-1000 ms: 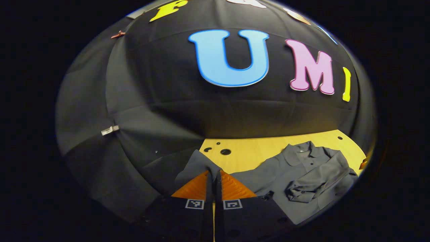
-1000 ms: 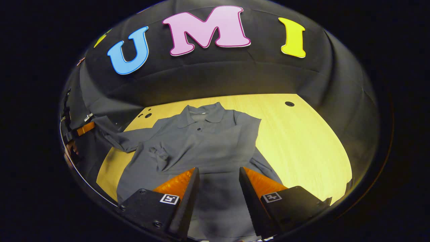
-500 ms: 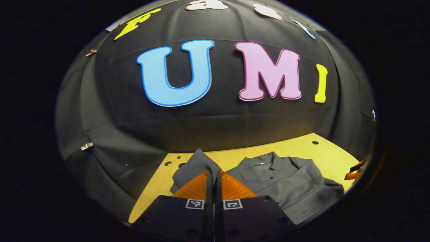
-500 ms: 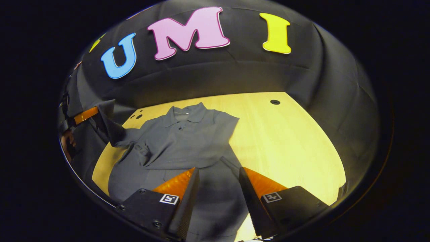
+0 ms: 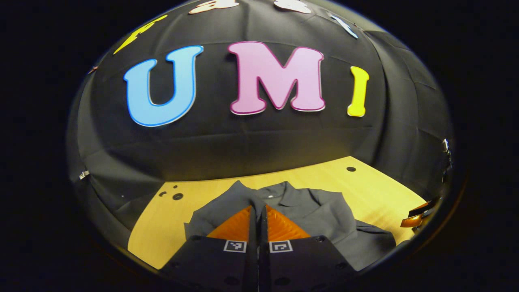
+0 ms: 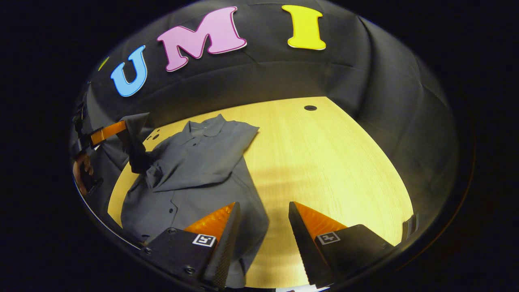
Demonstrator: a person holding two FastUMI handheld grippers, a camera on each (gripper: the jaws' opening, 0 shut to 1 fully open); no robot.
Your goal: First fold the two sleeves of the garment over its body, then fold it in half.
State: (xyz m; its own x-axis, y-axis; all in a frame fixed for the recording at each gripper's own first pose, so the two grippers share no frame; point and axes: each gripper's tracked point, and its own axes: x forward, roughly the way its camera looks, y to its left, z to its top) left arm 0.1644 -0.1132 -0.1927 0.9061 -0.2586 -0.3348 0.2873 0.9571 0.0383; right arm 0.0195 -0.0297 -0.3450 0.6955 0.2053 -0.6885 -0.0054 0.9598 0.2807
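here, a grey garment (image 6: 190, 162) lies on the wooden surface (image 6: 324, 162), one sleeve (image 6: 202, 172) folded across its body. the left gripper (image 5: 258, 211), jaws pressed together on the other sleeve (image 5: 227, 200), holds it lifted; the right gripper (image 6: 263, 215) hovers with jaws parted, gripping nothing.

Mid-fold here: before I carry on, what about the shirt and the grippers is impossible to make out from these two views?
- Left gripper view: the left gripper fingers hide the sleeve cloth pinched between them, so the depth of the grip is unclear.
- Left gripper view: the shirt lower half is cut off by the image edge.
- Right gripper view: the shirt's hem hides behind the open right gripper.
- Right gripper view: the left gripper sits small at the left rim; its fingers are unclear there.
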